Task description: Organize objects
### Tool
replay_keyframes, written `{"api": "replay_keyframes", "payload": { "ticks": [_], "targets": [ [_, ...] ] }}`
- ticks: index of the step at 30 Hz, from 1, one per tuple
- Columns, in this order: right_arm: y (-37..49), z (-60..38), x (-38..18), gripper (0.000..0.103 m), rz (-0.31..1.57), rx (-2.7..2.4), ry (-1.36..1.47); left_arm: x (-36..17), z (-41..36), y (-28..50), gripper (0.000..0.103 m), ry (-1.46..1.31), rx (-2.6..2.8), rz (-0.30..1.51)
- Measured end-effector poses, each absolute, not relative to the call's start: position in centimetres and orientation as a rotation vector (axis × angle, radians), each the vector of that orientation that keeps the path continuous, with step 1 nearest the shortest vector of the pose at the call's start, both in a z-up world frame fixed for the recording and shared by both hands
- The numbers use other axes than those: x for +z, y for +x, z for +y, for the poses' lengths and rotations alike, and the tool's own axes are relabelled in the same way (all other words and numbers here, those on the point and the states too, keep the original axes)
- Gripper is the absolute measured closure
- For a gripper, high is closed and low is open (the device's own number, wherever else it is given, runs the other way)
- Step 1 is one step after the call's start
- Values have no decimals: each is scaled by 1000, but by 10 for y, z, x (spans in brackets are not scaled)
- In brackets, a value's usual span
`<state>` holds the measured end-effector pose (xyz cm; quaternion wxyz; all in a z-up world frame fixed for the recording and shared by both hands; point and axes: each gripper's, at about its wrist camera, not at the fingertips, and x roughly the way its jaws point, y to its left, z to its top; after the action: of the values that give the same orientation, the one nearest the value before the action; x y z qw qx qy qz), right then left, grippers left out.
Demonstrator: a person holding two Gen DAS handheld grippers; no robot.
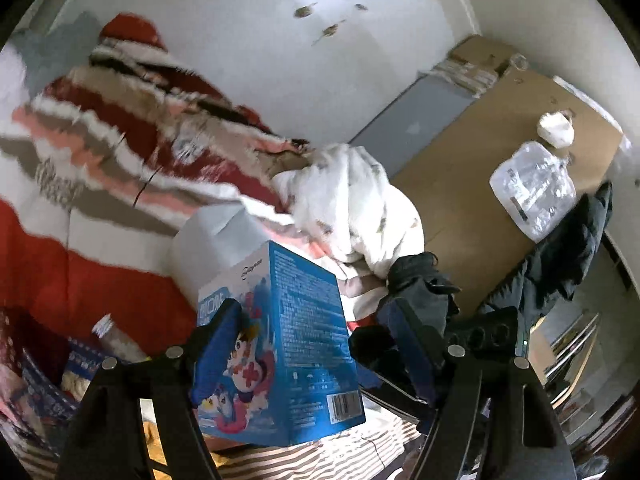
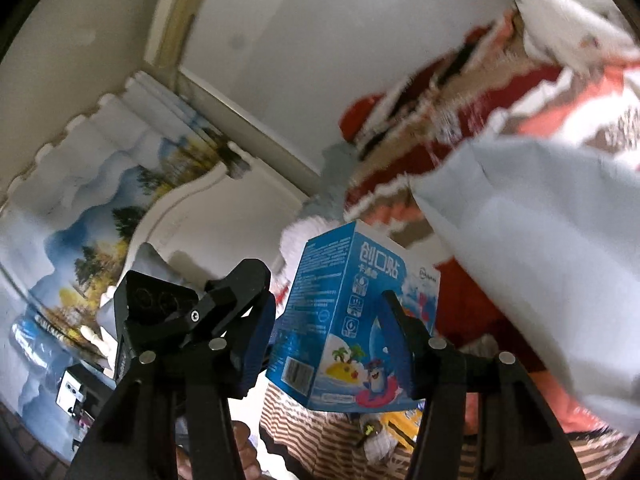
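Note:
A blue cartoon-printed box is held up in the air between both grippers. In the left wrist view the left gripper has one blue pad against the box's picture face; its other pad stands apart from the box, beside the right gripper's black body. In the right wrist view the same box sits between the right gripper's fingers, the right finger across its front, the left pad close to its side. Whether either grip is firm is unclear.
A red, white and pink striped blanket and a white quilt lie on the bed. A cardboard sheet carries a clear plastic bag. Black clothing lies beside it. A striped bag with small items sits below the box.

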<state>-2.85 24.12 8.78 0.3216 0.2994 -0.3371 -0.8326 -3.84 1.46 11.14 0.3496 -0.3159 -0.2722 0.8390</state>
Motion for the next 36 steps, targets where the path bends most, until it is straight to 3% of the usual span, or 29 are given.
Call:
{"api": "replay_keyframes", "payload": {
  "ticks": [8,18,29,36],
  "targets": [
    [-11,292,121,48,-983,-2260,578,164,84,-46,30,-765,2126,-476],
    [8,371,100,49,-1192,-2432,551,136,169,-72,30,-834,1953,-401],
    [-12,367,60,57,-1192,-2412,930,81,169,-77,36,-1012,1903,-438],
    [-2,377,66,52,-1210,-2534,946,89,147,-61,36,-964,2089,-302]
  ]
}}
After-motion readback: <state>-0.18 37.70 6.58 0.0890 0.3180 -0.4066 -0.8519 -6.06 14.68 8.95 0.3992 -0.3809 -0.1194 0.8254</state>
